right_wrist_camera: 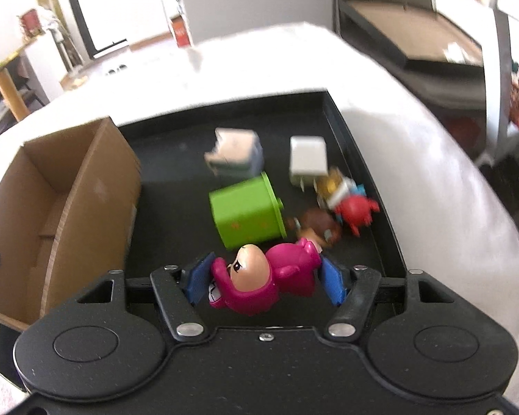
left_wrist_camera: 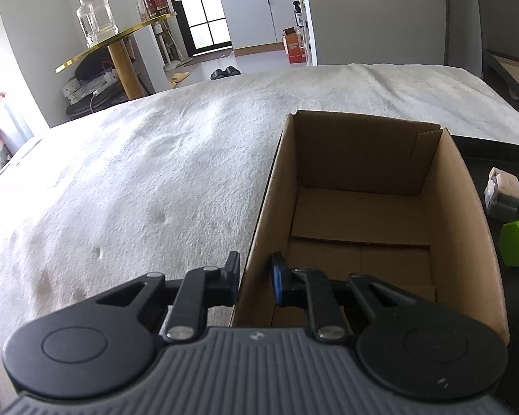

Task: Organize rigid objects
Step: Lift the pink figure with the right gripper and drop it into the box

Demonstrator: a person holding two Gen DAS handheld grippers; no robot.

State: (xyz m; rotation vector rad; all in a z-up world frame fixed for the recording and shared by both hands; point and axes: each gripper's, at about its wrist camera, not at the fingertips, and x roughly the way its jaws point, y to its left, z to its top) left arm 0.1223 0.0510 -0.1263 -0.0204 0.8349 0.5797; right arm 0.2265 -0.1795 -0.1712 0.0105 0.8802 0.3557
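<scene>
An open, empty cardboard box (left_wrist_camera: 356, 152) stands on the white cloth. My left gripper (left_wrist_camera: 255, 274) is shut on its near left wall, one finger outside and one inside. In the right wrist view the same box (right_wrist_camera: 97, 186) sits left of a black tray (right_wrist_camera: 363, 159). My right gripper (right_wrist_camera: 264, 278) is shut on a pink toy figure (right_wrist_camera: 276, 269) with a tan face, held over the tray's near end. On the tray lie a green block (right_wrist_camera: 245, 211), a white cube (right_wrist_camera: 308, 159), a pale boxy toy (right_wrist_camera: 235, 152), a red crab (right_wrist_camera: 354, 211), a brown toy (right_wrist_camera: 320, 224) and a yellow toy (right_wrist_camera: 332, 181).
The white cloth (left_wrist_camera: 138, 190) spreads wide to the left of the box. The tray's edge (left_wrist_camera: 494, 152), the green block (left_wrist_camera: 517, 242) and the pale toy (left_wrist_camera: 501, 193) show right of the box. A gold side table (left_wrist_camera: 121, 55) with a glass jar stands beyond the bed.
</scene>
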